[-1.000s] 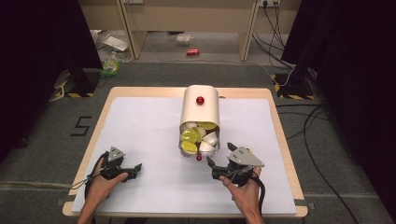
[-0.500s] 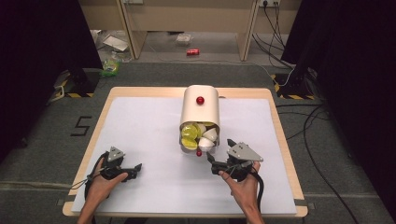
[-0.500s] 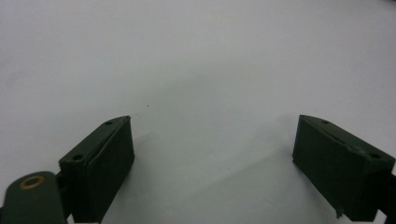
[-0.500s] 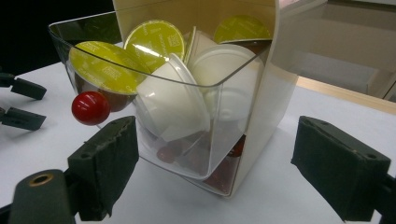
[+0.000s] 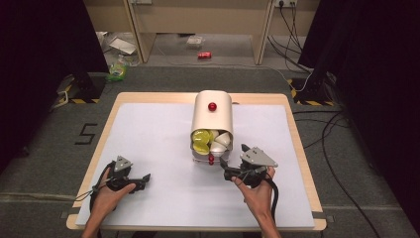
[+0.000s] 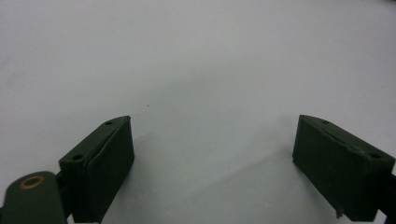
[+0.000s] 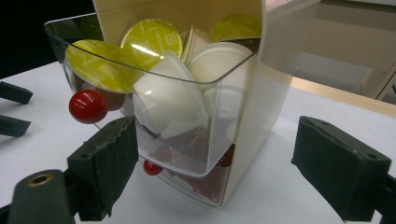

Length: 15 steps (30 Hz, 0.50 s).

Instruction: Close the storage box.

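Observation:
A cream capsule dispenser (image 5: 212, 116) stands mid-table with a red knob (image 5: 212, 106) on top. Its clear upper drawer (image 5: 210, 141) is tilted out toward me, full of yellow-lidded capsules (image 7: 150, 38) and white capsules (image 7: 170, 102). A red knob (image 7: 88, 106) sits on that drawer's front, and a smaller one (image 7: 152, 167) on the drawer below. My right gripper (image 5: 225, 169) is open just in front of the dispenser, its jaws either side of the drawer's right corner (image 7: 215, 158), apart from it. My left gripper (image 5: 143, 181) is open and empty over the white mat (image 6: 212, 154).
A white mat (image 5: 158, 134) covers the wooden table (image 5: 297, 148). The left gripper's jaws (image 7: 11, 105) show far off in the right gripper view. Cables (image 5: 337, 144) and a red can (image 5: 204, 55) lie on the floor beyond the table.
My right gripper has crept a little forward and left toward the dispenser. The drawer's knob sits slightly closer to the box. The left gripper has stayed put.

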Each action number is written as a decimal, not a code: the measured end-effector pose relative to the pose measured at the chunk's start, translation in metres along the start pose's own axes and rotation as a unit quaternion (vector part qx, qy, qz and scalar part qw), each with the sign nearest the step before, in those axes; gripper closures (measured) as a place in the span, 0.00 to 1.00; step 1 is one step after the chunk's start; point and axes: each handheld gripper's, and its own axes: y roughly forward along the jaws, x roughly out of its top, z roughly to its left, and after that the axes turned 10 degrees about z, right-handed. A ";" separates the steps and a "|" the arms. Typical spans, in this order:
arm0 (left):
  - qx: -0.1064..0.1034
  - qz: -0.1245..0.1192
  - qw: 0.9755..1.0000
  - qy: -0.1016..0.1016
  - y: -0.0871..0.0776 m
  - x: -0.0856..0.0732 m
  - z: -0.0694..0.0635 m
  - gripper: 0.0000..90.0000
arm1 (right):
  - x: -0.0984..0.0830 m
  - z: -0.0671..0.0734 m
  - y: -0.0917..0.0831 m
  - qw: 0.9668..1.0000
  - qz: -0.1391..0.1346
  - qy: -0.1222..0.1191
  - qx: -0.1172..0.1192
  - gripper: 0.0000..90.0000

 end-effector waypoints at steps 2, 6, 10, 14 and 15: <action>0.000 0.000 1.000 0.000 0.000 0.000 0.000 0.13 | 0.000 -0.001 0.001 1.000 0.002 0.000 -0.001 0.16; 0.000 0.000 1.000 0.000 0.000 0.000 0.000 0.13 | 0.000 -0.003 0.003 1.000 0.001 0.002 -0.002 0.16; 0.000 0.000 1.000 0.000 0.000 0.000 0.000 0.13 | 0.001 -0.004 0.005 1.000 0.003 0.004 -0.003 0.16; 0.000 0.000 1.000 0.000 0.000 0.000 0.000 0.13 | 0.002 -0.005 0.007 1.000 0.002 0.009 -0.002 0.16; 0.000 0.000 1.000 0.000 0.000 0.000 0.000 0.13 | 0.003 -0.005 0.008 1.000 0.002 0.006 -0.004 0.16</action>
